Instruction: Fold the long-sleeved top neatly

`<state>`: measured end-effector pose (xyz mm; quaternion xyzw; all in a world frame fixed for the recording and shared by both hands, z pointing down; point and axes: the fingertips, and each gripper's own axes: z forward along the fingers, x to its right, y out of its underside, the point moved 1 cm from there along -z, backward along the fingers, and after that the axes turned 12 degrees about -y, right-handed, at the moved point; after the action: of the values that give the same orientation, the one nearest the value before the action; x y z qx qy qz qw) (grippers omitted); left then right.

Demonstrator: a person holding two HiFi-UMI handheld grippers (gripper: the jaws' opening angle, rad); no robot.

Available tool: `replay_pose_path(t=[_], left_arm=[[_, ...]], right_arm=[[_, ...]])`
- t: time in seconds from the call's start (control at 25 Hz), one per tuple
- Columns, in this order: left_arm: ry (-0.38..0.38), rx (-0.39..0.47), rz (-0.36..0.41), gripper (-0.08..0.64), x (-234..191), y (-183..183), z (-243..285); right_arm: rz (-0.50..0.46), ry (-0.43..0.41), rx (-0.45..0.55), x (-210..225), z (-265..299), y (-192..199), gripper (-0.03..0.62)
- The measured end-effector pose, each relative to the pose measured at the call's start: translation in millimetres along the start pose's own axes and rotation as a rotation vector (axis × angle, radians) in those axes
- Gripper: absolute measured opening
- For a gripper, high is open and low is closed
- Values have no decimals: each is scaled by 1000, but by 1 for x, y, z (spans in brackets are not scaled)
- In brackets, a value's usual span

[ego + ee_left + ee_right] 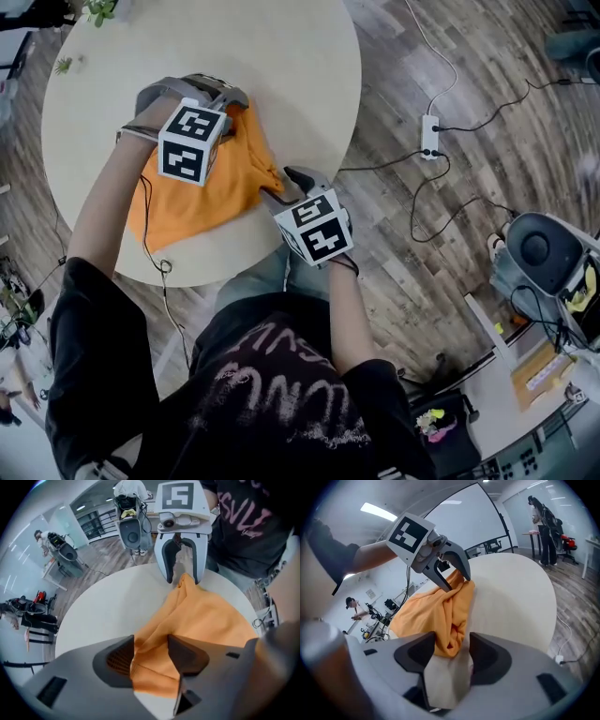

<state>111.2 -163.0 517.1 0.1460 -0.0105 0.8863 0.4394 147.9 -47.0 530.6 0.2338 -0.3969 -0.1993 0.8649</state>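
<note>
Head view: orange long-sleeved top (197, 202) lies crumpled on a round, pale, smooth worktop (281, 75), on the part nearest the person. One corner reaches the worktop's near edge. The fabric is a soft matte knit with no print in view. It is gathered into a raised ridge of folds along one side, and the rest spreads flatter away from that ridge.

Left tool (150, 656) stands at the far end of the ridge, pointing straight down. Its jaws are apart; cloth sits in the gap, but the ribbed pads do not appear to clamp it.

Right tool (452, 653) stands at the near end of the ridge, by the worktop's edge, and is angled downward. Its jaws are also apart; the tip of a fold lies between them and is loose.

Key relation: the ridge's long axis runs straight from one tool to the other, so each tool faces the other along the top. Neither hand is nearer, as each already has an end under it. The main body of the top lies to the left tool's side of that line.

Judgement: no neat fold is formed yet. The top probably needs regripping at both ends and drawing flat first. The limp knit is likely to sag and bunch if it is lifted at one end only.
</note>
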Motion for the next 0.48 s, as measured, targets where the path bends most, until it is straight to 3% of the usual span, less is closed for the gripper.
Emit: replay_pose_path(t=[0.2,0.4,0.48], left_arm=[[67,-27,85,241,3,-7,17],[130,-44,63,239,9,-5,26],[166,-59,34,204,11,-4,27]], right_arm=[[4,-2,-7,2,10,1,221],[-30,-3,-38,1,13,3,186],[-35,1,-34,3,13,1,168]])
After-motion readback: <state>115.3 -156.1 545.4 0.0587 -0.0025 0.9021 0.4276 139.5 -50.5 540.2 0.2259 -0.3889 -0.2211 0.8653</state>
